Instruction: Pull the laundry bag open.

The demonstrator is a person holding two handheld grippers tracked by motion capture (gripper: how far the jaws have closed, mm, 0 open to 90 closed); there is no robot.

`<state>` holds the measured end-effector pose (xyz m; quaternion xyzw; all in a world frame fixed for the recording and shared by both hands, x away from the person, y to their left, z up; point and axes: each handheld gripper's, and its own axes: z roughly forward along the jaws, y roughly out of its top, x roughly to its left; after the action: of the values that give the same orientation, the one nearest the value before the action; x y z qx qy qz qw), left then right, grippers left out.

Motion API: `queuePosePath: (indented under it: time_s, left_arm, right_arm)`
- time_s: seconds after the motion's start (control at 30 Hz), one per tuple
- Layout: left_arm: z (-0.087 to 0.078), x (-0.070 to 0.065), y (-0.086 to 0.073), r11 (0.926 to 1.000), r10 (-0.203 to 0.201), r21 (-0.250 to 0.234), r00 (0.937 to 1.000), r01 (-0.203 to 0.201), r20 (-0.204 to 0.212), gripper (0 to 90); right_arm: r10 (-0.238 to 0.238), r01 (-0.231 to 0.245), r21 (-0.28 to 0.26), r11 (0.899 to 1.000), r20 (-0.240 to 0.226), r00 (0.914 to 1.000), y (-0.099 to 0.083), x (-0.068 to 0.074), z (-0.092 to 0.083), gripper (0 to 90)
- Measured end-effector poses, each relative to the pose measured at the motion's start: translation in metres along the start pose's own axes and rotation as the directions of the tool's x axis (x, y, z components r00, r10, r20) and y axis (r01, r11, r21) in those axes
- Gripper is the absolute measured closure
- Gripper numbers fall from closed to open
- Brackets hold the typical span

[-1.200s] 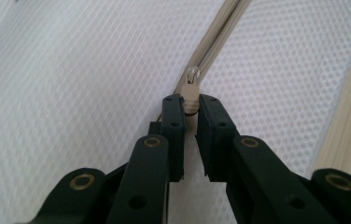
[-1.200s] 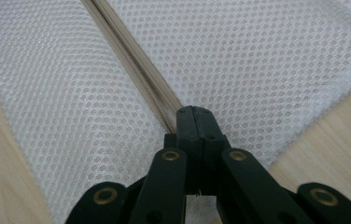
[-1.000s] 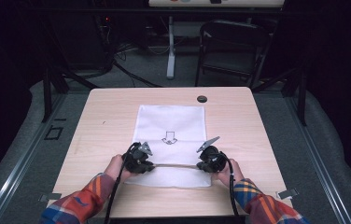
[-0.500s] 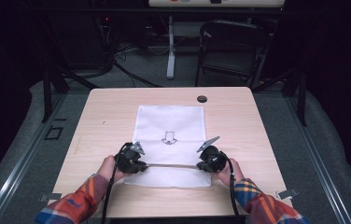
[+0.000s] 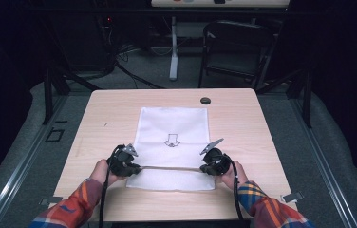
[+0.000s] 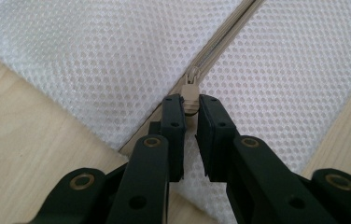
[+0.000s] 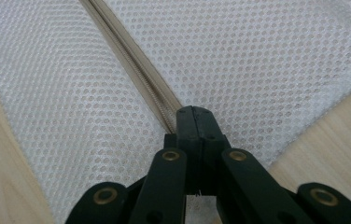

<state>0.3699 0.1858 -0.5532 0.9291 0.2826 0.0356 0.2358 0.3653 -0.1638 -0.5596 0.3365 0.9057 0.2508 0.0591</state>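
Left gripper [image 6: 190, 107] jaws nipping zipper pull [image 6: 190, 93]; right gripper [image 7: 195, 119] jaws clamped on zipper tape [image 7: 136, 60]

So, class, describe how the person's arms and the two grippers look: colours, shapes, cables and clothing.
Both sleeves are plaid in orange, red, blue and yellow. The left gripper and right gripper are black, each topped by a grey three-cornered plate and trailing a black cable. Close up, their jointed black jaws show brass-coloured rivets.

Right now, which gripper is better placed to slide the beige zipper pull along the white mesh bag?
The left gripper. Its jaws already pinch the beige zipper pull at the white mesh bag's left edge. The right gripper is shut on the zipper tape at the other end, anchoring it.
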Motion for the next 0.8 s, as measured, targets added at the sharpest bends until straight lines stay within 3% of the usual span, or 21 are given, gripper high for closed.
queuePosePath:
  time_s: [0.37, 0.5, 0.57, 0.63, 0.73, 0.8]
  left_arm:
    - [-0.012, 0.010, -0.016, 0.9973, -0.073, -0.009, 0.9972, 0.073, -0.015, 81.3]
    - [-0.018, 0.015, -0.023, 0.9961, -0.088, -0.009, 0.9949, 0.087, -0.050, 81.3]
    - [-0.021, 0.021, -0.029, 0.9930, -0.118, -0.011, 0.9904, 0.118, -0.072, 81.3]
    - [-0.023, 0.025, -0.035, 0.9889, -0.147, -0.027, 0.9886, 0.146, -0.031, 81.2]
    - [-0.021, 0.021, -0.034, 0.9930, -0.118, -0.001, 0.9911, 0.118, -0.062, 81.2]
    - [-0.022, 0.022, -0.035, 0.9916, -0.129, -0.007, 0.9905, 0.129, -0.047, 81.2]
  right_arm:
    - [0.001, -0.001, -0.002, 1.000, 0.000, 1.0000, 0.000, 0.000, 0.000, 90.0]
    - [0.000, 0.000, 0.003, 1.000, -0.002, 1.0000, 0.001, 0.000, 0.000, 90.0]
    - [0.011, -0.011, -0.005, 1.000, 0.000, 0.9999, 0.000, 0.000, 0.000, 90.0]
    - [0.003, -0.003, 0.002, 1.000, 0.001, 1.0000, 0.000, 0.000, 0.000, 90.0]
    - [0.001, -0.001, 0.003, 1.000, -0.003, 1.0000, 0.000, 0.000, 0.000, 90.0]
    - [0.012, -0.012, -0.009, 1.000, -0.001, 0.9999, 0.000, 0.001, 0.001, 90.0]
